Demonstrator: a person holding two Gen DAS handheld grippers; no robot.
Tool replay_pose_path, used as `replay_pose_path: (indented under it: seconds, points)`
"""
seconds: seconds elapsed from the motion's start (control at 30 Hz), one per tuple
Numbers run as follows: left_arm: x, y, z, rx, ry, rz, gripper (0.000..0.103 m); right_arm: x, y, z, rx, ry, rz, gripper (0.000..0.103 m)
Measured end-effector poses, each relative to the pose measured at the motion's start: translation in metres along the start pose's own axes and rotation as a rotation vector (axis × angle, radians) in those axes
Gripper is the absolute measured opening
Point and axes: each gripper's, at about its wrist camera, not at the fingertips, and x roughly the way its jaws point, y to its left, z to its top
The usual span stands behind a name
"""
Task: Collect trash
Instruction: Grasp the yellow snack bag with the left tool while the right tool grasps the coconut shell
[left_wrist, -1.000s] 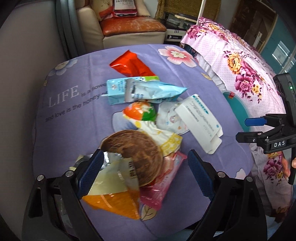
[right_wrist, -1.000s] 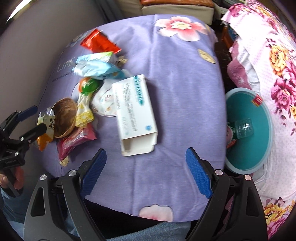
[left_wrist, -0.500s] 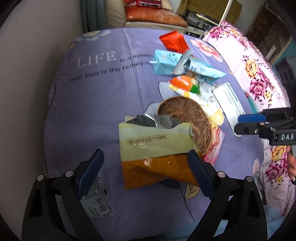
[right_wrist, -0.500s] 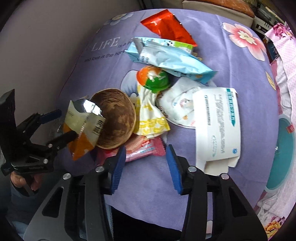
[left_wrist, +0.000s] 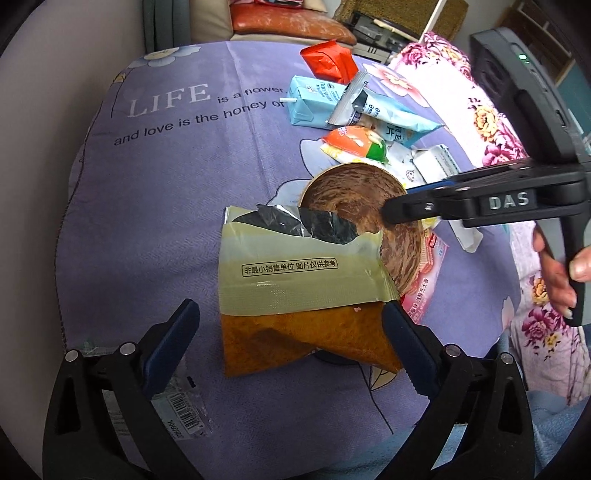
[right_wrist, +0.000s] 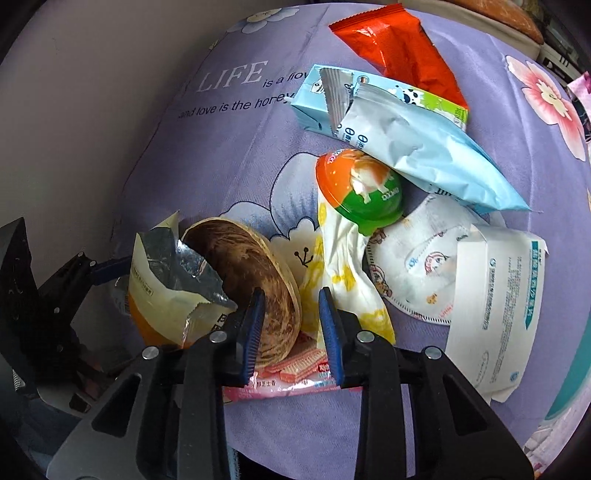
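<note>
A brown coconut-shell bowl (left_wrist: 354, 206) (right_wrist: 251, 277) lies among trash on the purple cloth. A torn yellow-and-orange snack bag (left_wrist: 303, 288) (right_wrist: 166, 295) rests against it. My left gripper (left_wrist: 288, 343) is open, its fingers either side of the bag's lower end. My right gripper (right_wrist: 291, 328) is narrowed around the bowl's rim, one finger inside the bowl, one outside; it shows in the left wrist view (left_wrist: 402, 206) too. I cannot tell whether the pads touch the rim.
Behind lie a pink wafer wrapper (right_wrist: 291, 373), a yellow-white wrapper (right_wrist: 343, 280), an orange-green jelly cup (right_wrist: 362, 192), a face mask (right_wrist: 417, 273), a white box (right_wrist: 495, 306), a blue carton (right_wrist: 314, 107), a blue pouch (right_wrist: 417, 155) and a red bag (right_wrist: 399, 48). A teal bin's rim (right_wrist: 576, 373) shows right.
My right gripper moved in to the bowl and narrowed its jaws around the rim. My left gripper came closer to the snack bag and stays open.
</note>
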Motion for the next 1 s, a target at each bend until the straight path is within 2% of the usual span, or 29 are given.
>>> replay_pose_path:
  seconds: [0.03,0.17,0.23,0.27,0.3,0.33,0.4,0.47,0.73,0.87,1.0]
  points:
    - [0.002,0.0,0.0,0.001,0.004,-0.01,0.099,0.005,0.002,0.003,-0.006,0.004,0.003,0.028]
    - [0.007,-0.002,0.0,0.005,0.012,-0.039,0.099,0.008,0.002,0.005,-0.03,-0.029,-0.015,0.011]
    - [0.007,-0.005,-0.002,0.012,-0.006,-0.037,0.094,0.002,0.002,0.002,-0.033,-0.054,-0.013,0.008]
    - [0.006,-0.006,-0.002,0.011,-0.004,-0.051,0.083,-0.005,0.004,0.001,-0.045,-0.073,-0.034,0.008]
    - [0.006,-0.005,-0.002,0.005,0.0,-0.057,0.064,-0.011,0.003,0.0,-0.049,-0.09,-0.042,0.008]
    - [0.006,-0.005,-0.002,-0.002,0.005,-0.05,0.055,-0.015,0.002,-0.001,-0.045,-0.1,-0.044,0.007]
    - [0.005,-0.004,-0.002,-0.017,0.0,-0.033,0.045,-0.031,-0.004,-0.002,-0.025,-0.141,-0.057,0.007]
    - [0.002,-0.004,-0.002,-0.033,-0.006,-0.024,0.04,-0.045,-0.009,-0.003,-0.007,-0.173,-0.059,0.007]
    - [-0.025,-0.011,0.014,-0.046,-0.078,0.014,0.038,-0.105,-0.041,-0.019,0.04,-0.274,-0.095,0.006]
    - [-0.031,-0.022,0.028,-0.038,-0.096,0.006,0.038,-0.119,-0.065,-0.023,0.084,-0.301,-0.105,0.006]
    - [-0.032,-0.041,0.044,-0.011,-0.103,-0.006,0.038,-0.137,-0.097,-0.041,0.148,-0.328,-0.111,0.006]
